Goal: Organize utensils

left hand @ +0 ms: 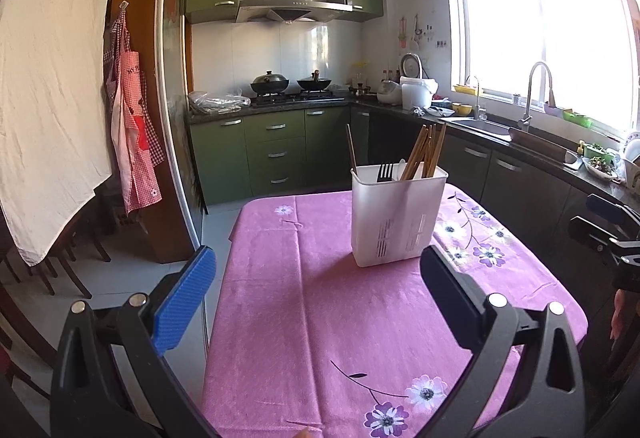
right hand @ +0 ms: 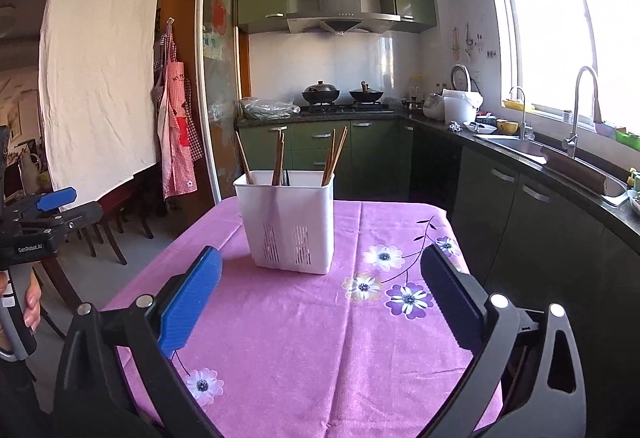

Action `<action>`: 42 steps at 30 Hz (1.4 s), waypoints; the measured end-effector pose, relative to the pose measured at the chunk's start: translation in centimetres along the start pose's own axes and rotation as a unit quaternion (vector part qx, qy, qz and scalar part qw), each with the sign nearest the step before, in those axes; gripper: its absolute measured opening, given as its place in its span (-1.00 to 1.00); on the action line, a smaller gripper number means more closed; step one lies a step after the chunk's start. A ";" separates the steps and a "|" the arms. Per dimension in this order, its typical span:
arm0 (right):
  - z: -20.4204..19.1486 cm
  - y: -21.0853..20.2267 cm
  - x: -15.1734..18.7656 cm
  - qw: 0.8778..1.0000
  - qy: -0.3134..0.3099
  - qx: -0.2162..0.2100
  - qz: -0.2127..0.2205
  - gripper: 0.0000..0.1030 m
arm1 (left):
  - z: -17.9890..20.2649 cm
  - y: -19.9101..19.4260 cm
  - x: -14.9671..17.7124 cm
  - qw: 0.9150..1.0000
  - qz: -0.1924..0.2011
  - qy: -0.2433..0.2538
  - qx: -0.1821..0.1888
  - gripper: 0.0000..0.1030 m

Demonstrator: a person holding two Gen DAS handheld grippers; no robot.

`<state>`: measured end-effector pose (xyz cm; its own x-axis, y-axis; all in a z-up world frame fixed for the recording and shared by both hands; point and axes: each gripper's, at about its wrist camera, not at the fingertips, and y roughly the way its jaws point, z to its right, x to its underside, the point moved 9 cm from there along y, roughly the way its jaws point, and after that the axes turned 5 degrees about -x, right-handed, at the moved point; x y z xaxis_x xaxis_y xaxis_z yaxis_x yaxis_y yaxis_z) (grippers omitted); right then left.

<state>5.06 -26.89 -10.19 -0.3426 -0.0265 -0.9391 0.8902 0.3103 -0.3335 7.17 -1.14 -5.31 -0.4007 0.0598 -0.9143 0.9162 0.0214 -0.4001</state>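
A white plastic utensil holder (left hand: 396, 215) stands upright on the pink flowered tablecloth (left hand: 320, 318). It holds wooden chopsticks (left hand: 424, 151), a black fork (left hand: 385, 172) and a white spoon (left hand: 401, 167). It also shows in the right wrist view (right hand: 289, 222), with chopsticks (right hand: 334, 155) sticking up. My left gripper (left hand: 316, 278) is open and empty, held above the cloth, short of the holder. My right gripper (right hand: 320, 278) is open and empty, also short of the holder. Each gripper shows at the edge of the other's view, the right one (left hand: 612, 230) and the left one (right hand: 52, 213).
Green kitchen cabinets (left hand: 276, 153) with a stove and two woks (left hand: 270, 81) stand behind the table. A dark counter with a sink and tap (left hand: 532, 97) runs along the right. A white sheet (left hand: 52, 77), an apron (left hand: 134, 125) and dark chairs (right hand: 116, 226) are on the left.
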 end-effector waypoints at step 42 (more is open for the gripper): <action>-0.7 -0.4 -0.7 1.000 -0.004 0.000 -0.006 0.91 | -0.3 -1.0 0.5 1.000 -0.007 -0.003 0.001 0.88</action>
<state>4.68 -26.36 -9.36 -0.3507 -0.0387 -0.9357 0.8858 0.3104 -0.3449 6.06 -0.87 -5.40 -0.4131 0.0532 -0.9091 0.9107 0.0211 -0.4125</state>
